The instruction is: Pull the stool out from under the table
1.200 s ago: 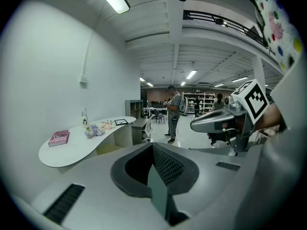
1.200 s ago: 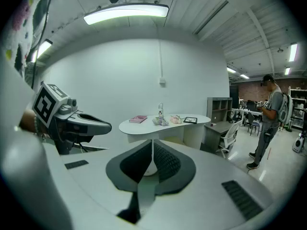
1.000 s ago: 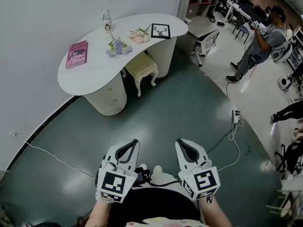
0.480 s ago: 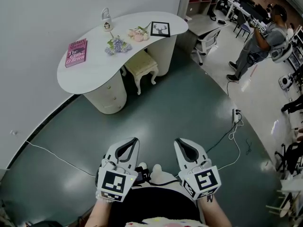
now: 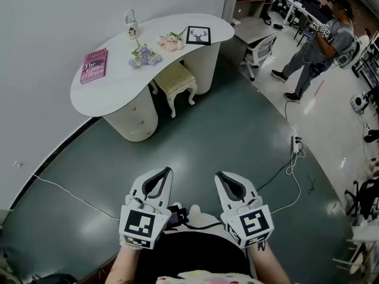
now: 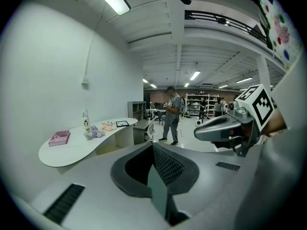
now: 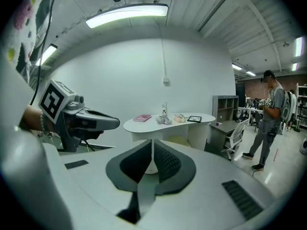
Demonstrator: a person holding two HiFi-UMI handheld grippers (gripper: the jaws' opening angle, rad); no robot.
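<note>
We hold the left hand-held gripper (image 5: 161, 172) and the right hand-held gripper (image 5: 221, 176) with jaws together, empty, well apart from the table (image 5: 115, 87). The stool (image 5: 176, 81) stands tucked under the table.

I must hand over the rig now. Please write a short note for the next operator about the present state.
Left gripper: shut, empty, held low.
Right gripper: shut, empty, beside it.
Stool: tucked under the white table, well ahead of both grippers.
Done: nothing yet.
Left: approach, open a gripper, grip the stool, pull it out.
</note>
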